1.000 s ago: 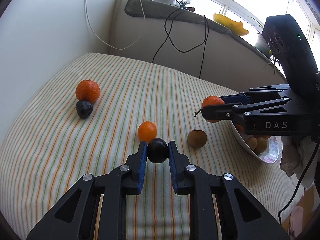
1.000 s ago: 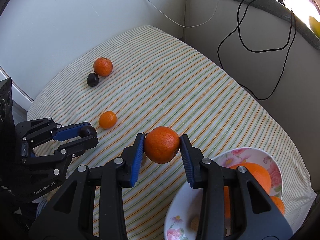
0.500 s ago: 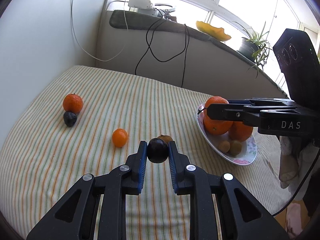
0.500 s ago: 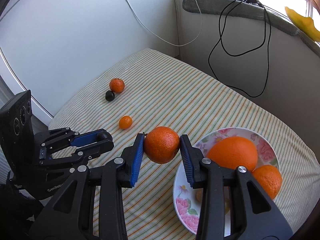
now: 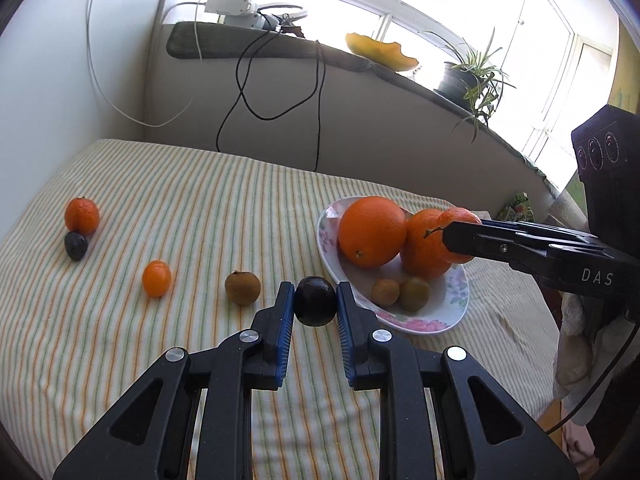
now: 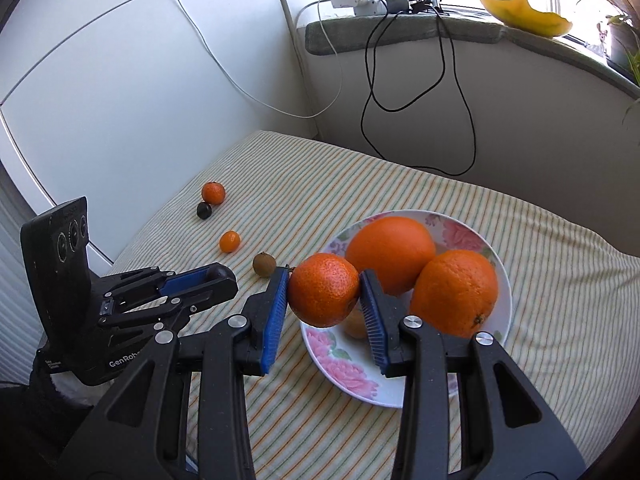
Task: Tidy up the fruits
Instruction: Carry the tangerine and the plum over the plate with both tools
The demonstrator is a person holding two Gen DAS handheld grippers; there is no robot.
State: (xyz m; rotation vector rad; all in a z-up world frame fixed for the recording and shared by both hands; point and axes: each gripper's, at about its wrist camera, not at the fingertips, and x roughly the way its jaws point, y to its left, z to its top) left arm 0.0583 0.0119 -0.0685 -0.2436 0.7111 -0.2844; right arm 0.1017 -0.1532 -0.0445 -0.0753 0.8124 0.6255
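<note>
1. Over the near rim of the flowered plate (image 6: 472, 236), my right gripper (image 6: 324, 292) is clamped on a tangerine (image 6: 323, 289), not yet set down.
2. Just short of that plate, my left gripper (image 5: 315, 300) pinches a dark plum (image 5: 315, 300).
3. In the plate I count two big oranges (image 5: 372, 230) and two small brownish fruits (image 5: 400, 292).
4. Left on the striped cloth (image 5: 200, 208): a brown fruit (image 5: 242, 288), a small orange one (image 5: 157, 278), and near the far left edge a tangerine touching a second dark plum (image 5: 76, 245). I'd judge it about half done.
</note>
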